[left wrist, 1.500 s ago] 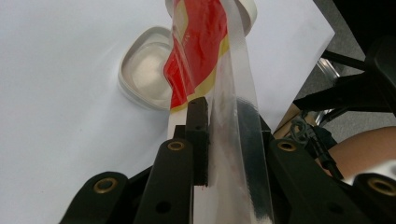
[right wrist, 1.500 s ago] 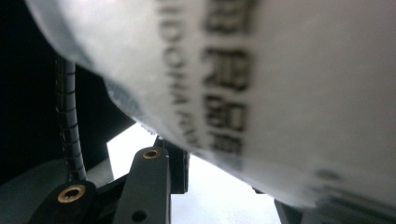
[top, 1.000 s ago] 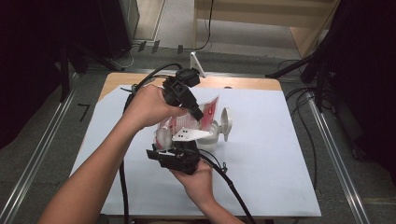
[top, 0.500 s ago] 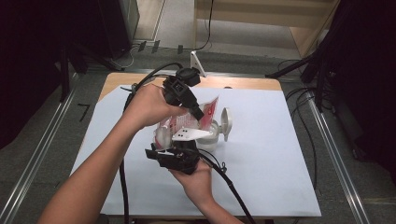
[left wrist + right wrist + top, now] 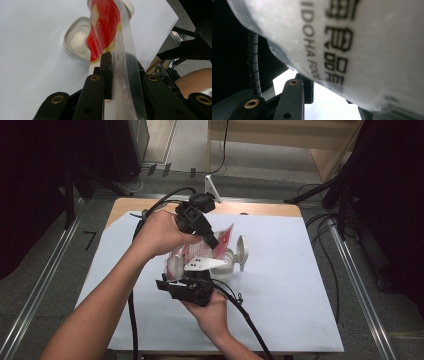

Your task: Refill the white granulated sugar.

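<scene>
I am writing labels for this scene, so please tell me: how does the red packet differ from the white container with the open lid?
The packet is flat, red with a clear edge; the container is white and rounded. The packet is held up, clamped in the left tool; the container stands on the table. Both are near the table's middle.

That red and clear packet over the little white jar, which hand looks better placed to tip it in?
Left, probably. The left gripper is clamped on the packet above the open jar, while the right gripper holds something white with printed lettering low beside it.
</scene>
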`<state>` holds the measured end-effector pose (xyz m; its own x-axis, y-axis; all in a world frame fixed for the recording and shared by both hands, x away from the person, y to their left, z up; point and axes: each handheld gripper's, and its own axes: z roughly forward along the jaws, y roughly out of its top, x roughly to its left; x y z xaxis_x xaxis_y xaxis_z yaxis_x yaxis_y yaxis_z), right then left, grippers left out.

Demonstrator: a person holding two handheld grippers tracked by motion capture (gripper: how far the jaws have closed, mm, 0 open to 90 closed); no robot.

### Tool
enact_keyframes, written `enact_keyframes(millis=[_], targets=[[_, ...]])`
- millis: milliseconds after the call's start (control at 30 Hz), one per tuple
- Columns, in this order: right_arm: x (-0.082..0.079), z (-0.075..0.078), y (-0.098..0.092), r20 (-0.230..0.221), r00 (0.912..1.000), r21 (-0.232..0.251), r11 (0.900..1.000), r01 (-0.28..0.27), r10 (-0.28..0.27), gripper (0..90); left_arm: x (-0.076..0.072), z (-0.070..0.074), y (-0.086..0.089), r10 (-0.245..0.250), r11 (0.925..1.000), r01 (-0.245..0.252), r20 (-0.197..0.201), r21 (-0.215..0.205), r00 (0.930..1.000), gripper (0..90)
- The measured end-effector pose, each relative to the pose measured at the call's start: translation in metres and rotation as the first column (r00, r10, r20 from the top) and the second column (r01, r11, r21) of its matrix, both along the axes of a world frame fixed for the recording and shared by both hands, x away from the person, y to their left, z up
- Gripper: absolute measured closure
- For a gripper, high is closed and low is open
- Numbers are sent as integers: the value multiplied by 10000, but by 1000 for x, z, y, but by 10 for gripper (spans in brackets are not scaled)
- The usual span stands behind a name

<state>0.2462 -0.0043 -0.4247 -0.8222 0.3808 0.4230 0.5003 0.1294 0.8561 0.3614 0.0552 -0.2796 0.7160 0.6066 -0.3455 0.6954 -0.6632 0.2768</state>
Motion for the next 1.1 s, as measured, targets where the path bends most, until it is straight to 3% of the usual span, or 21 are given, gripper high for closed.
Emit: enact_keyframes(millis=[333, 1100], targets=[[1, -1, 0, 44, 10000, -50, 10000, 20, -19, 716, 0, -1, 1, -17, 10000, 17, -43, 3, 10000, 794], [0, -2, 0, 76, 10000, -30, 10000, 43, -42, 704, -1, -2, 0, -10, 10000, 10, -4, 16, 10000, 793]])
